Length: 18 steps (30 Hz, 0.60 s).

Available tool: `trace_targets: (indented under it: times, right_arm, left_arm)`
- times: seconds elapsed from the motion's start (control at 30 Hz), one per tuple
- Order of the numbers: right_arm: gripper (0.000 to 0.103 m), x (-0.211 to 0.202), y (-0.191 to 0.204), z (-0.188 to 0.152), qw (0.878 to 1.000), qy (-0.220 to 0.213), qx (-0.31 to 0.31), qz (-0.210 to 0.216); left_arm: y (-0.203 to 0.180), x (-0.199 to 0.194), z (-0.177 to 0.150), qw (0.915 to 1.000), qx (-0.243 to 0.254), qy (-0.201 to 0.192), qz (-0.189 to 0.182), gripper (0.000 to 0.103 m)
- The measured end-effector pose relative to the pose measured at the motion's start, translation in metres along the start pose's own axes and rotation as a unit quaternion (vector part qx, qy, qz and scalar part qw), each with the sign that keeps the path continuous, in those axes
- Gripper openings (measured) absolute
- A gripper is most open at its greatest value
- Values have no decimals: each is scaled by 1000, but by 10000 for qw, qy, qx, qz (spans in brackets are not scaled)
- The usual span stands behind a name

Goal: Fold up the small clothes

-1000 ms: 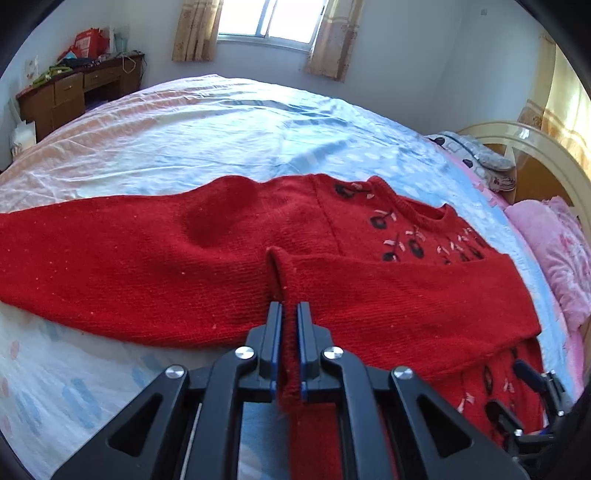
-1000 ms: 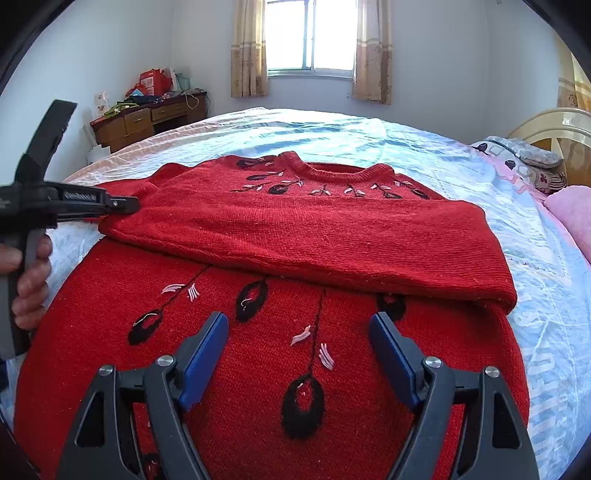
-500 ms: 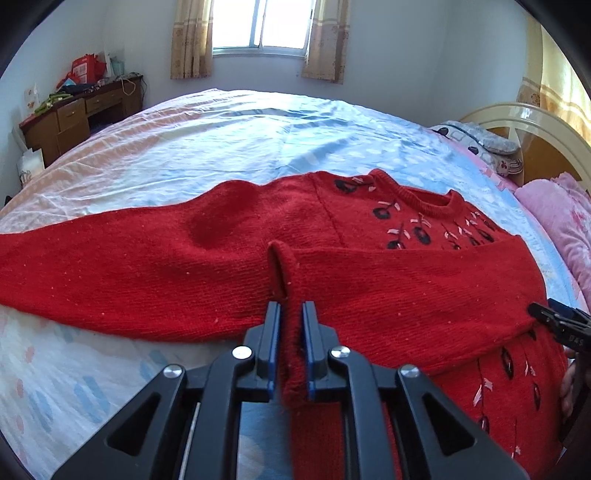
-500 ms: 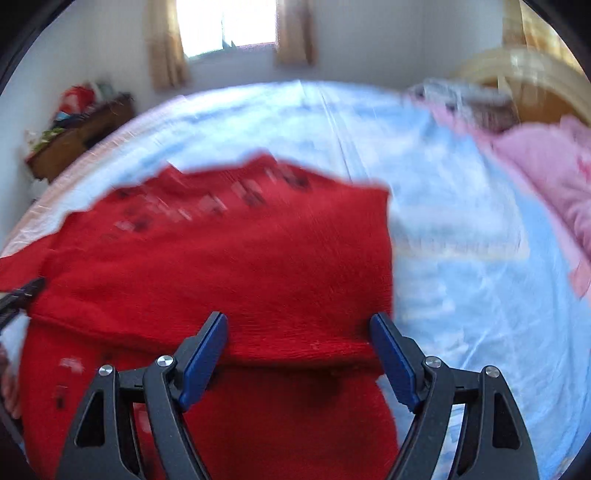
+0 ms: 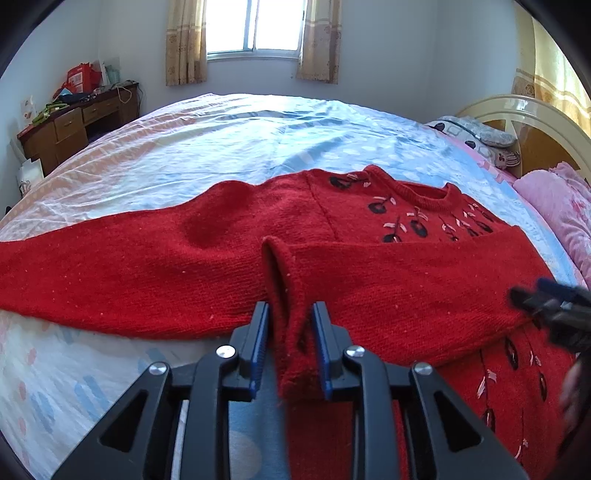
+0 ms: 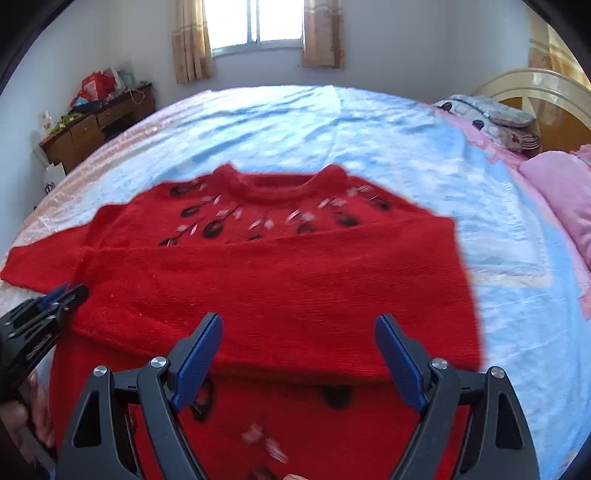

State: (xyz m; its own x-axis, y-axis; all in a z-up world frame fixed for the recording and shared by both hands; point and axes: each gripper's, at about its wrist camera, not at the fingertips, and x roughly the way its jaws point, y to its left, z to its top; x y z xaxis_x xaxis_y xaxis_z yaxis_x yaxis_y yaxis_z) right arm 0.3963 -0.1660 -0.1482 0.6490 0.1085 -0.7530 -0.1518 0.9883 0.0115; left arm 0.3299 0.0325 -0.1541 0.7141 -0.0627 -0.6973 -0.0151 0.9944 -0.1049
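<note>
Sweater (image 5: 369, 266), red knit with dark flower motifs, lying flat on a bed (image 5: 258, 147) covered by a pale blue and pink sheet; neckline toward the far side in the right wrist view. One sleeve (image 5: 110, 273) extends outward across the sheet to the left; the other sleeve (image 6: 280, 291) is folded across the chest, forming a horizontal band over the body. Left gripper (image 5: 290, 347): fingers (image 5: 260, 343) slightly parted, with the cuff end of the folded sleeve standing between them; the blue pads appear loose against the fabric rather than pinching it. Right gripper (image 6: 299, 354): fingers (image 6: 199, 354) spread wide apart, holding nothing, positioned above the lower edge of the folded sleeve and the sweater body. Right wrist view is partly motion-blurred. Background: a wooden desk (image 5: 70, 125) with clutter against the left wall, a curtained window (image 5: 255, 26), a pink blanket (image 6: 561, 188) and a patterned pillow (image 6: 487, 118) beside a cream headboard (image 6: 535, 88).
</note>
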Motion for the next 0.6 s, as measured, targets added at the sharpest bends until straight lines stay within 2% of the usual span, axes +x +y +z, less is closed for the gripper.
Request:
trace_targets:
  times: [0.03,0.1,0.3,0.43,0.47,0.53,0.6]
  right_arm:
    - [85,5,8,-4,10000,42,-44,16]
    - [85,6,22,-13,9992,-192,-205,-272]
    - [85,-5,32,-21,9994,-175,-235,-184]
    - [85,-19,42,-12,9984,-517,-185,93]
    - [85,-19,51,-9,9977,-599,-283,137]
    - [85,-12,64,-8,9969,-555,-484,278]
    - [85,0,75,-12,9959,-377,-663,489]
  left_arm:
    - [1,0,0,10000,-13,-5,-8,28]
    - [2,0,0,10000,-28,-7,-29,30]
    - [1,-1,0,10000,-35,-15,-45,30]
    - [2,-2,-1,9999,-80,-39,-49,38]
    - [3,-3,-1,9999,-92,-52,-20,44]
    - [6,-6,-3,9998,-160,-95,60,49]
    - [12,-12,-5,9995,-260,-177,82,50]
